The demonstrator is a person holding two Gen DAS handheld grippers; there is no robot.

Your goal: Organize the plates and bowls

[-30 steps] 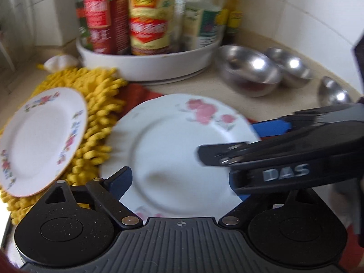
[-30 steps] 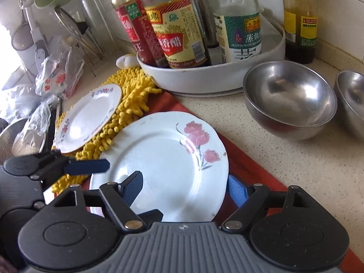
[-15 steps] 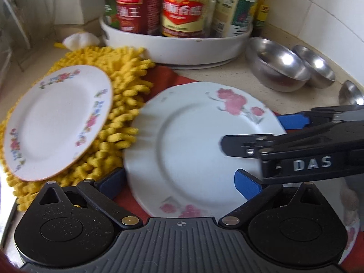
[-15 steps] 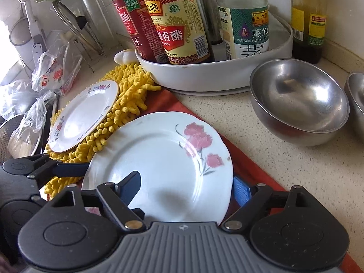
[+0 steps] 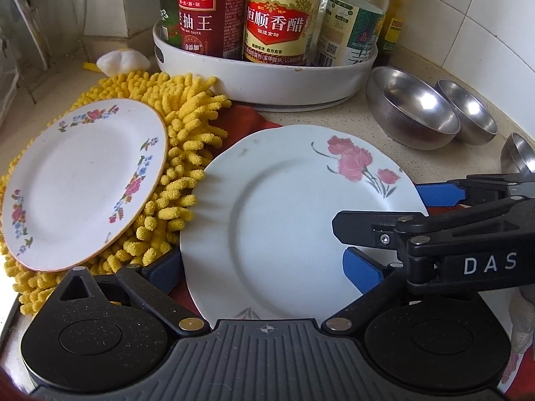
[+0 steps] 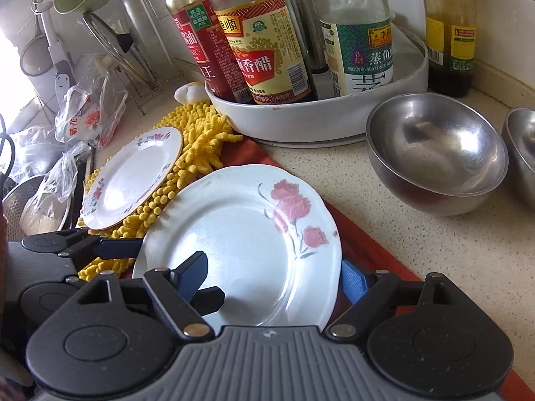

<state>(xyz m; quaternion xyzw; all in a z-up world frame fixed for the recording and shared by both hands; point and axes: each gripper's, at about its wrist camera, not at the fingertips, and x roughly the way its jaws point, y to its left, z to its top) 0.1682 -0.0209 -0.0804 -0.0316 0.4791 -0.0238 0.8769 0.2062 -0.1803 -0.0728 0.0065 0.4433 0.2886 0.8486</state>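
Lying between spread hand-held gripper (image 6: 271,277) fingers, rose plate (image 6: 244,244) (unclamped)

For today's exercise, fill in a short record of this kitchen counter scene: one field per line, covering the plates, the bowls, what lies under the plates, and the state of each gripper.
Large plate: rose plate, lying on a red cloth
Small plate: floral-rimmed plate, resting tilted on a yellow chenille mat
Bowls: three steel bowls, side by side right of the plates, none stacked
Behind: white tray holding sauce bottles
Left gripper: open, fingers straddling the rose plate's near edge
Right gripper: open, straddling the same plate
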